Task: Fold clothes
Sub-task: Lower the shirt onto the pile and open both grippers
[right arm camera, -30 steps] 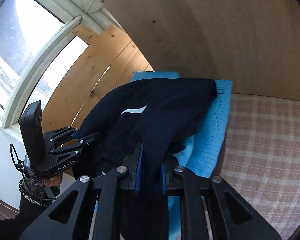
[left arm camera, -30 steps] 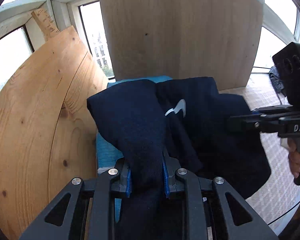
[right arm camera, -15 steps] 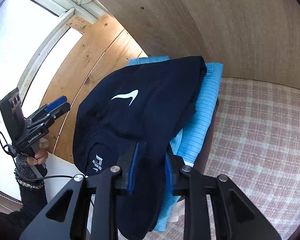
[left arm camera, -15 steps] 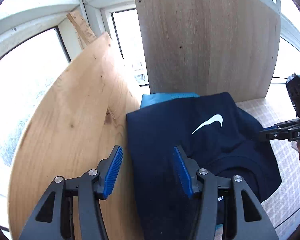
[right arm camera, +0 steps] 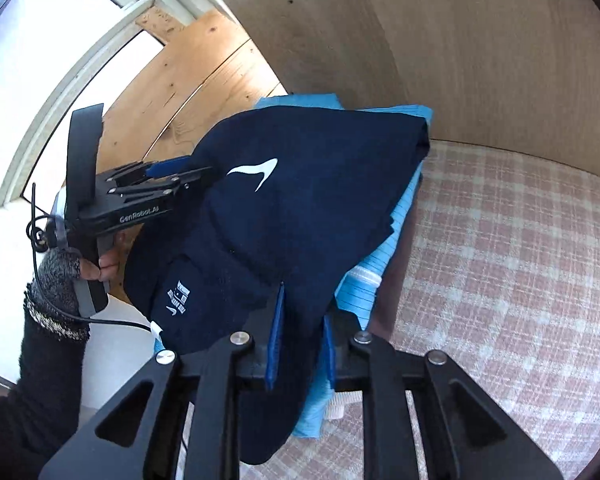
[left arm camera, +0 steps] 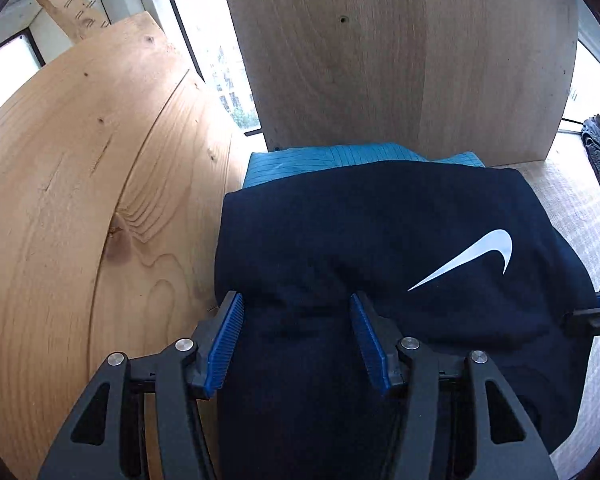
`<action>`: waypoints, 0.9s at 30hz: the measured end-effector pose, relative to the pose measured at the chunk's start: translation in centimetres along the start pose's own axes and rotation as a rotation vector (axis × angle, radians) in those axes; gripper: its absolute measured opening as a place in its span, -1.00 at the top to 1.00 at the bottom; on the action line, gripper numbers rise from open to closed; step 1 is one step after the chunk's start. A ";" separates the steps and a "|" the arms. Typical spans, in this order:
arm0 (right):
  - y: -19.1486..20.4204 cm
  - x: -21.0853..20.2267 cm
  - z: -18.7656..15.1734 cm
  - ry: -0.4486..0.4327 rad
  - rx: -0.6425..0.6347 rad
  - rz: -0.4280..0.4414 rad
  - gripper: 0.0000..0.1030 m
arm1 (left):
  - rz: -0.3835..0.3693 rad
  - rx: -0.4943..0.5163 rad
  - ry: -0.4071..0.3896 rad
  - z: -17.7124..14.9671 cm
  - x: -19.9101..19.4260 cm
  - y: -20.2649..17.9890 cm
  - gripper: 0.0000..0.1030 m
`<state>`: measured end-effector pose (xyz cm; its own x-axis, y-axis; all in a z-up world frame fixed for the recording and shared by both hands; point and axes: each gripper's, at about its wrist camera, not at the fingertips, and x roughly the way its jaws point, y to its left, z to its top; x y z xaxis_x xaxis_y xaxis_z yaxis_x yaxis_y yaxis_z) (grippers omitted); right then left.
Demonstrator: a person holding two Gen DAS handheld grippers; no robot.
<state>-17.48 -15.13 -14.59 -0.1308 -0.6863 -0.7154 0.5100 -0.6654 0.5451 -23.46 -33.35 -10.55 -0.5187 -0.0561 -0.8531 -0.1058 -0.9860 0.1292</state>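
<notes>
The navy T-shirt, with a white swoosh logo on its upper face, lies draped over a folded light-blue garment, which shows only as a strip along the far edge in the left wrist view and along the right side in the right wrist view. No container is visible; the two garments form a stack, the navy one on top.

The left gripper has its blue-padded fingers standing well apart above the near left part of the T-shirt, and they grip nothing. The cloth lies beneath and between them, and whether the tips touch it cannot be told. The right gripper has its jaws closing, narrow, with a fold of the navy T-shirt pinched between the blue pads at the stack's near edge; the cloth hangs down between the fingers. In the right wrist view a hand in a grey knit cuff and dark sleeve holds the left gripper's handle, and a black cable runs from it.

The stack sits at the far left corner of a surface covered with a pink-and-cream checked cloth. A pale wooden board leans at the stack's left edge, and a grey-brown panel stands upright behind it. Bright windows with white frames show beyond the boards.
</notes>
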 end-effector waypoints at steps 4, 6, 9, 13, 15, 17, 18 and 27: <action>-0.5 -5.1 1.3 -0.134 0.000 0.009 0.60 | 0.012 0.017 -0.056 0.4 -2.9 0.0 -0.02; 0.3 -5.9 2.6 -0.192 -0.042 0.007 0.60 | 0.022 0.024 -0.103 0.8 -4.6 0.2 -0.02; 1.5 -2.8 5.5 -0.184 -0.111 -0.037 0.60 | -0.006 0.012 -0.141 1.8 -5.2 0.4 -0.02; 0.8 3.3 8.3 -0.119 -0.161 -0.160 0.60 | 0.032 0.035 -0.095 2.1 -2.7 -0.1 -0.03; -0.5 5.9 9.2 -0.069 -0.159 -0.218 0.61 | 0.119 0.059 -0.033 1.7 -0.2 -0.1 -0.07; -1.1 6.9 9.9 -0.044 -0.156 -0.212 0.61 | 0.133 0.039 0.011 1.2 1.5 0.3 -0.08; -0.9 6.5 10.1 -0.056 -0.172 -0.214 0.61 | 0.132 0.026 0.009 1.1 1.4 0.5 -0.07; 3.1 3.4 11.3 -0.114 -0.236 -0.068 0.56 | 0.047 0.034 -0.207 -1.7 -8.4 -0.8 -0.05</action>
<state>-25.98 -22.81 -10.36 -0.2600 -0.6797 -0.6859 0.6790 -0.6337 0.3706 -17.51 -32.33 -4.33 -0.6867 -0.0648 -0.7241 -0.1042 -0.9770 0.1862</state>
